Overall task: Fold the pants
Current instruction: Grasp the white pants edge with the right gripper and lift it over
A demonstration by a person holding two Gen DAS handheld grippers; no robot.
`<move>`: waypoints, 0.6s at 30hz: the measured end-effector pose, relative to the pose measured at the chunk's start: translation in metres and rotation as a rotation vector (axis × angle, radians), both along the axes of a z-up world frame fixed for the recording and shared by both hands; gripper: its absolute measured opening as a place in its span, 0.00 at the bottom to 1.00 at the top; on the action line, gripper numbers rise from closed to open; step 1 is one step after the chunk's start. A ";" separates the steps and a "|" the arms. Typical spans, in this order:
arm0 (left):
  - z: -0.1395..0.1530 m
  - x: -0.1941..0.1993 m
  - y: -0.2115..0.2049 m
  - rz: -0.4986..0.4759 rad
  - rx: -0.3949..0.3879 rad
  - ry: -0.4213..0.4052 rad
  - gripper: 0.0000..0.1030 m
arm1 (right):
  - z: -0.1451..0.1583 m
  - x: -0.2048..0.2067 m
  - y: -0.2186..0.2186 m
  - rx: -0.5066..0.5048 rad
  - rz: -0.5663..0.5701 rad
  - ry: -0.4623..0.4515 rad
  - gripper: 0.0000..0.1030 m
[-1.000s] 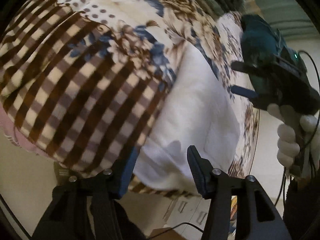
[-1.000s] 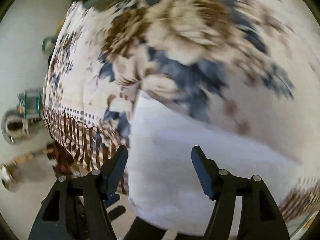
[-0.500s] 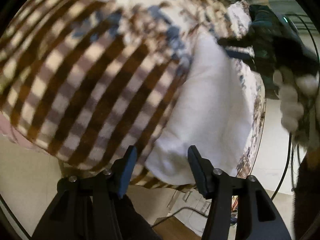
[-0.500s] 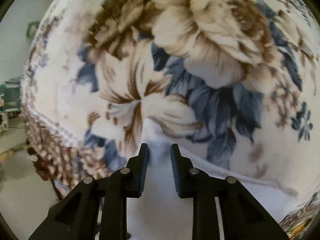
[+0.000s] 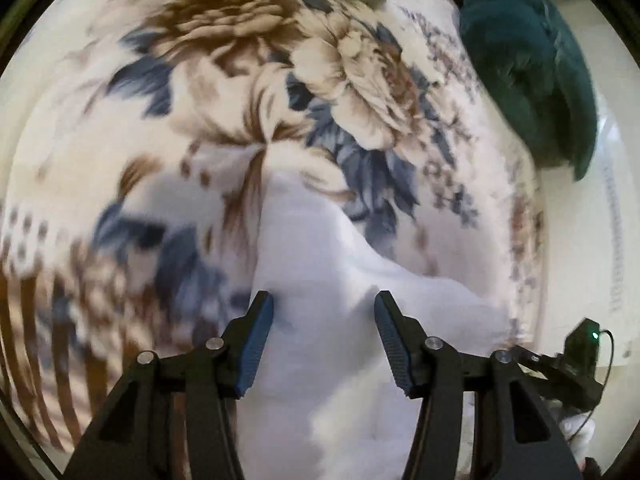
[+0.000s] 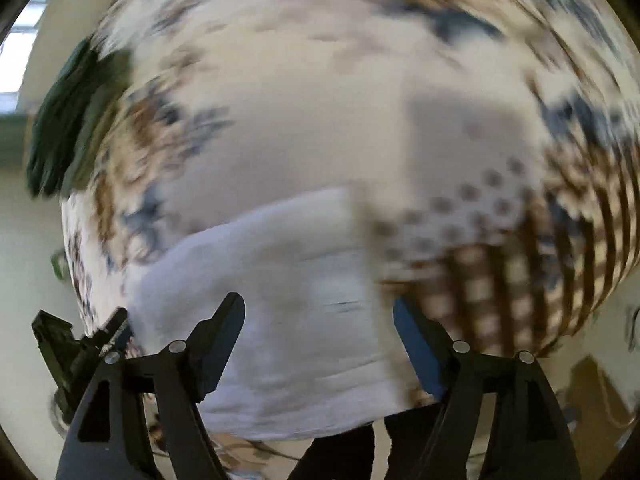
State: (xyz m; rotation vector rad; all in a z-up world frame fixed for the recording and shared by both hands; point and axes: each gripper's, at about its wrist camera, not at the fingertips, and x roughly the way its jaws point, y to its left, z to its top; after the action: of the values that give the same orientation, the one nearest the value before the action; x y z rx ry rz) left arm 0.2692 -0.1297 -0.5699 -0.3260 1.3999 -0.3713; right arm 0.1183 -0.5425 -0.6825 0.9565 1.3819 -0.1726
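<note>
White pants [image 5: 332,280] lie on the flowered blanket [image 5: 248,92], near its checked edge. Left gripper [image 5: 324,340] is over them, jaws apart, cloth under the gap, pads not pressing. Right gripper [image 6: 320,344] is opening wide above the pants [image 6: 280,280], nothing clamped. Dark green cloth [image 5: 528,68] sits at the far right. Both views are blurred.

No text, label, brand or number can be made out anywhere, everything's too blurred, and nothing readable is printed on the white pants [image 5: 320,280] or the floral blanket [image 5: 240,80].
</note>
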 end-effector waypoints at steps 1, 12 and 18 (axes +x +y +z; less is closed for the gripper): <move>-0.004 0.005 -0.001 -0.006 0.012 -0.007 0.49 | -0.013 -0.004 -0.007 0.070 -0.019 -0.026 0.77; -0.007 0.006 0.014 0.019 0.010 -0.035 0.36 | -0.022 0.032 0.025 0.027 -0.007 -0.151 0.11; -0.009 0.009 0.015 0.016 0.006 -0.031 0.36 | -0.008 0.045 0.021 -0.078 0.025 -0.134 0.10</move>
State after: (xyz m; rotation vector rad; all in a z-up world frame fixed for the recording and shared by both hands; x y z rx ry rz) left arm 0.2779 -0.1142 -0.5792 -0.3247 1.3669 -0.3577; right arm 0.1628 -0.5213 -0.6901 0.8701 1.2543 -0.1406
